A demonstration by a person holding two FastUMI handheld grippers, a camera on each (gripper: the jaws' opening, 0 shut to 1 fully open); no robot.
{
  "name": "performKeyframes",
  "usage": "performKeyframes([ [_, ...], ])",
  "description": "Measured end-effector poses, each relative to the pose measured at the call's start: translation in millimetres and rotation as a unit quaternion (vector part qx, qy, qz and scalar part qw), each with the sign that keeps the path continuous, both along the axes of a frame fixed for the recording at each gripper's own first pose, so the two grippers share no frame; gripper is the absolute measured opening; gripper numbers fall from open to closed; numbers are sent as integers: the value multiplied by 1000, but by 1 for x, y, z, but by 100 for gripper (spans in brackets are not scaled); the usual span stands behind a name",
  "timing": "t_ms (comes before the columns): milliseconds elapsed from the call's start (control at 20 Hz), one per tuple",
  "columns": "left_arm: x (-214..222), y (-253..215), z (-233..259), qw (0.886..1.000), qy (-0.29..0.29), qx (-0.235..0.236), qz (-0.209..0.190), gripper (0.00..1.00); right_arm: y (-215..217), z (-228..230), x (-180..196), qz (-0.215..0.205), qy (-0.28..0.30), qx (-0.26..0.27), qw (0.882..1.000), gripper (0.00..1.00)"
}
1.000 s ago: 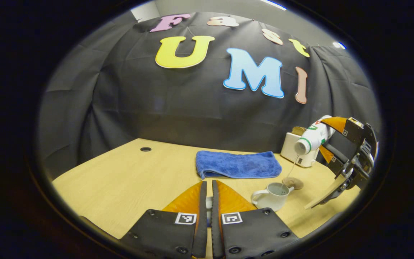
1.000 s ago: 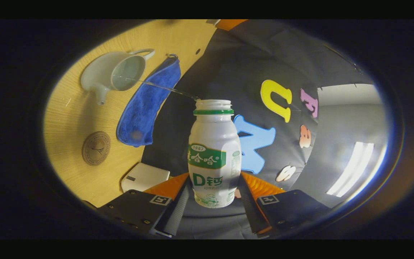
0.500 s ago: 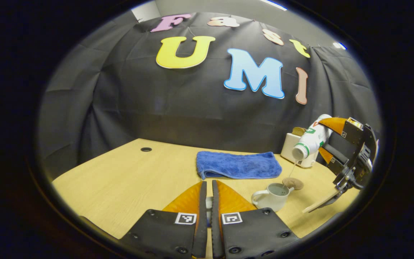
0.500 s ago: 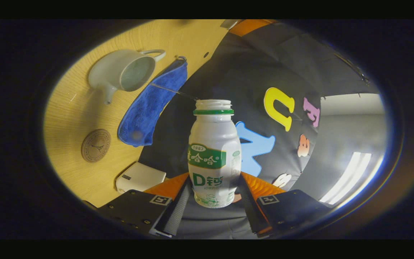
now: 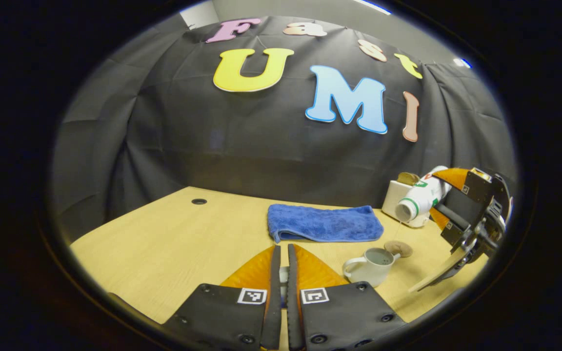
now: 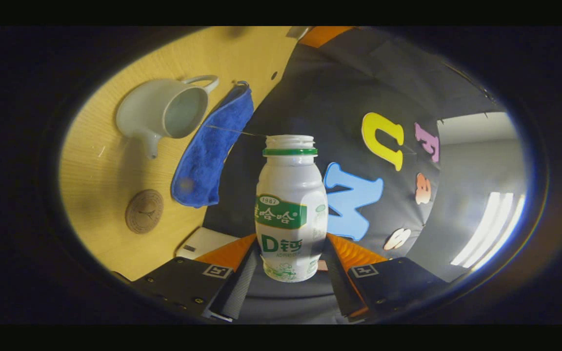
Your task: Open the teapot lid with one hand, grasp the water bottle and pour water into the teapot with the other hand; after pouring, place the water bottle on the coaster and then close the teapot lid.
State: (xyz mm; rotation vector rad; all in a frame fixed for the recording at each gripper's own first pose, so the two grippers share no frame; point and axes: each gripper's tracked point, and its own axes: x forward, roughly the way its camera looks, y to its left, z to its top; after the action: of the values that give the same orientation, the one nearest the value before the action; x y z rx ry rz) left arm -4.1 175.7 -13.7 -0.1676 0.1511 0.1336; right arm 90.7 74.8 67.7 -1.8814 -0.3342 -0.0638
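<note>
A pale wooden table (image 5: 173, 243) carries a folded blue towel (image 5: 324, 223), an open white teapot (image 5: 371, 265), a round brown coaster (image 5: 398, 248) beside it, and a white box (image 5: 392, 201) at the back.

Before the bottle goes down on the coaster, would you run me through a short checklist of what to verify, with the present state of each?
1. Grip on bottle: the right gripper has both fingers on the water bottle. Ok.
2. Pour ended: the bottle is tilted, with a thin trickle at its mouth. Not ok.
3. Coaster free: nothing lies on it. Ok.
4. Path clear: the teapot stands close beside the coaster, the blue towel behind. Ok, but tight.
5. Teapot open, water inside. Ok.
6. Lid ready: the left gripper has its fingers nearly together; whether they hold the lid, cannot tell.
</note>
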Motion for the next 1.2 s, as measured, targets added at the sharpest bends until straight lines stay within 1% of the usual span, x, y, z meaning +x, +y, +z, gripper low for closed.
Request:
performKeyframes([
  [100, 0, 0, 0, 1000, -1, -1, 0, 15, -4, -8, 2, -10, 34, 59, 998, 73],
  [200, -1, -1, 2, 1000, -3, -1, 0, 15, -7, -16, 3, -19, 67, 121, 990, 73],
  [250, -2, -1, 4, 1000, -5, -1, 1, 15, -9, -19, 4, -22, 81, 153, 985, 73],
  [300, -2, -1, 5, 1000, -6, 0, 1, 12, -9, -23, 3, -24, 93, 184, 978, 73],
  [350, -1, -2, 4, 1000, -8, 1, 2, 15, -9, -27, 4, -24, 104, 216, 970, 73],
  [450, -2, -3, 6, 1000, -10, 1, 1, 15, -9, -35, 4, -23, 122, 281, 952, 73],
  [500, -2, -4, 7, 1000, -10, 0, 1, 15, -9, -39, 4, -23, 132, 313, 940, 73],
  [550, -1, -6, 6, 1000, -10, 0, 0, 12, -10, -44, 4, -24, 142, 347, 927, 73],
  [700, 0, -9, 8, 1000, -11, 7, 0, 12, -11, -45, 4, -18, 152, 441, 885, 73],
  [850, 0, -17, 9, 1000, -11, 16, -3, 12, -22, -36, 4, -11, 159, 522, 838, 74],
  [900, 0, -20, 10, 1000, -11, 19, -5, 12, -25, -36, 6, -8, 161, 546, 822, 73],
  [1100, 3, -40, 13, 999, -11, 36, -16, 12, -32, -30, 12, 8, 158, 625, 765, 73],
  [1150, 6, -46, 14, 999, -13, 38, -20, 12, -35, -27, 12, 13, 156, 640, 752, 73],
  [1200, 9, -52, 17, 999, -15, 40, -23, 15, -37, -26, 12, 16, 153, 651, 743, 73],
])
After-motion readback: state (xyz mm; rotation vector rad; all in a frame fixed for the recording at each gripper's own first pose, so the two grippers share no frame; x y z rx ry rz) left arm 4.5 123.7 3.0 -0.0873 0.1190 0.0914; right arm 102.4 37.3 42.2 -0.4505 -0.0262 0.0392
